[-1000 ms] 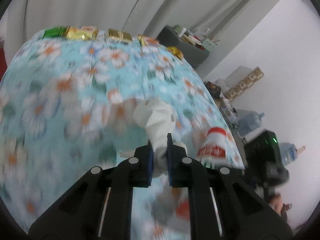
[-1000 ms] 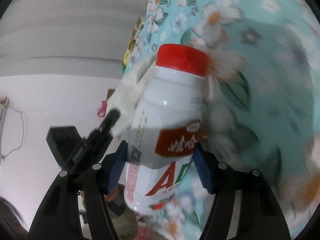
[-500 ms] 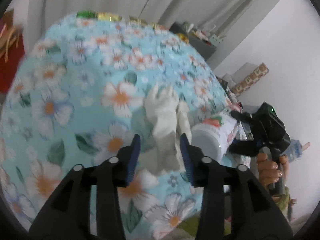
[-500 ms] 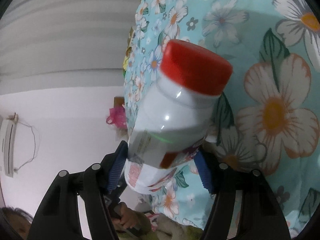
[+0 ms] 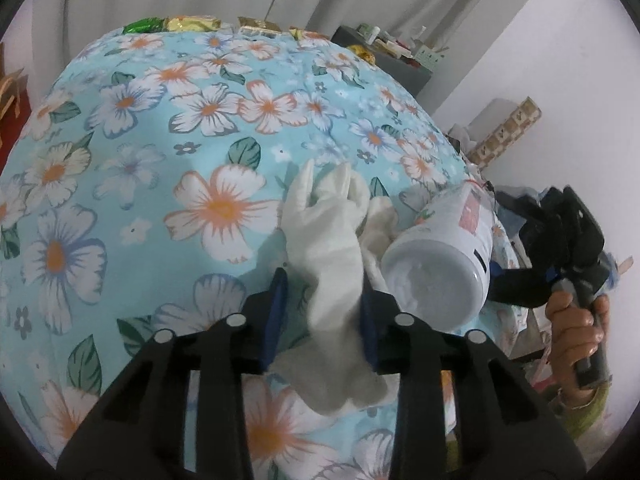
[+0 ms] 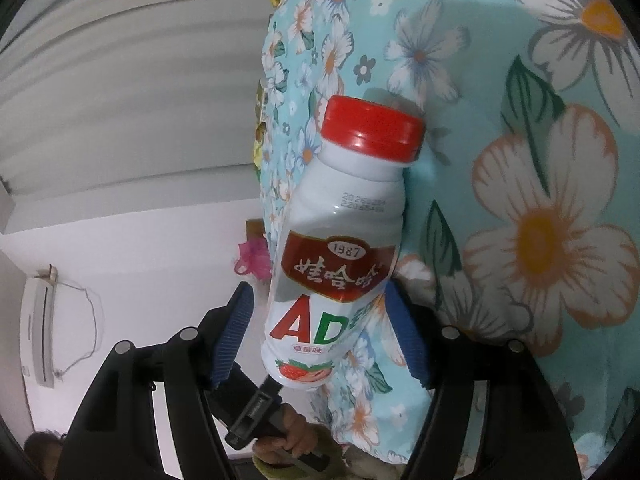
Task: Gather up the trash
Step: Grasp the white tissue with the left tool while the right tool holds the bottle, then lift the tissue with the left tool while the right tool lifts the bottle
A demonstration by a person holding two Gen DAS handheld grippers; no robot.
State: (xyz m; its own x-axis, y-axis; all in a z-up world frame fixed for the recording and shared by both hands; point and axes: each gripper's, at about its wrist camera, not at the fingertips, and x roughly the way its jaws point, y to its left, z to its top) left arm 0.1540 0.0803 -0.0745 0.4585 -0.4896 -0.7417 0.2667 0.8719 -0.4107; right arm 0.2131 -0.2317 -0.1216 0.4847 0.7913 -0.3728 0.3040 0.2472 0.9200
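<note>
A crumpled white tissue [image 5: 334, 264] hangs between the fingers of my left gripper [image 5: 322, 312], whose jaws stand apart around it, over the floral tablecloth [image 5: 160, 140]. A white drink bottle with a red cap [image 6: 340, 240] sits between the jaws of my right gripper [image 6: 320, 332], which look spread a little wider than the bottle. The bottle's base [image 5: 436, 280] shows just right of the tissue in the left wrist view, and the right gripper [image 5: 560, 264] is held by a hand at the far right.
Wrapped snacks [image 5: 192, 24] line the table's far edge. A dark cabinet with small items [image 5: 384, 52] and boxes [image 5: 504, 128] stand beyond the table on the right. A curtain [image 6: 120, 80] and an air conditioner [image 6: 40, 332] show in the right wrist view.
My left gripper's jaws have opened from a tight pinch on the tissue. The bottle has tilted and come close beside the tissue; the right jaws look looser around it.
</note>
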